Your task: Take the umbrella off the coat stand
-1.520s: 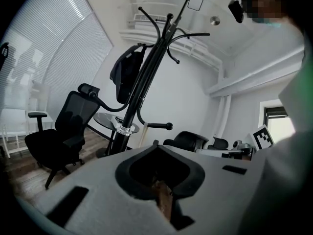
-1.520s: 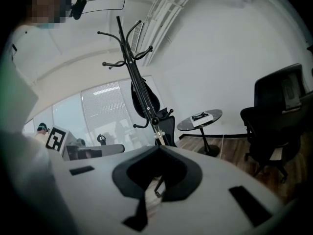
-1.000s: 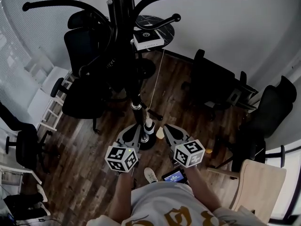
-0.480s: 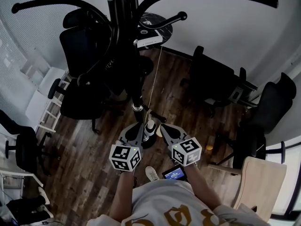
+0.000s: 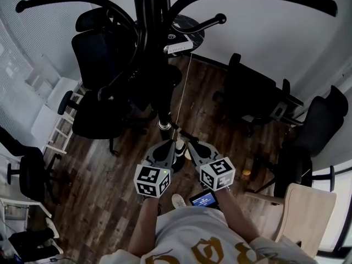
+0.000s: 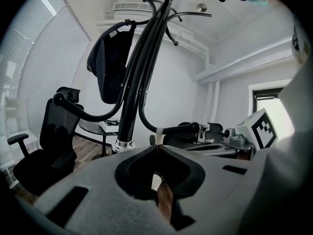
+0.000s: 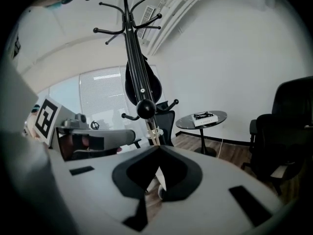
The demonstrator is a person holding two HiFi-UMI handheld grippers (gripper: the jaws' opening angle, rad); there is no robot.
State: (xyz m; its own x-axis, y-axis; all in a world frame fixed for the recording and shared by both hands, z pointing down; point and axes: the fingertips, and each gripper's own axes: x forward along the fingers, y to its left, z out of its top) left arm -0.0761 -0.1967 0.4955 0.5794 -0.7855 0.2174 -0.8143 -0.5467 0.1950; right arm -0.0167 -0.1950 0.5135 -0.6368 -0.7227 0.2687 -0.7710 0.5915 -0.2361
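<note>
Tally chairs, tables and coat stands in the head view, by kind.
Black office chairs: 4
Light wooden chair: 1
Round side table: 1
Coat stand: 1
Total: 7

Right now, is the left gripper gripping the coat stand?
No: the left gripper is shut on nothing, and the coat stand stands beyond its tips.
</note>
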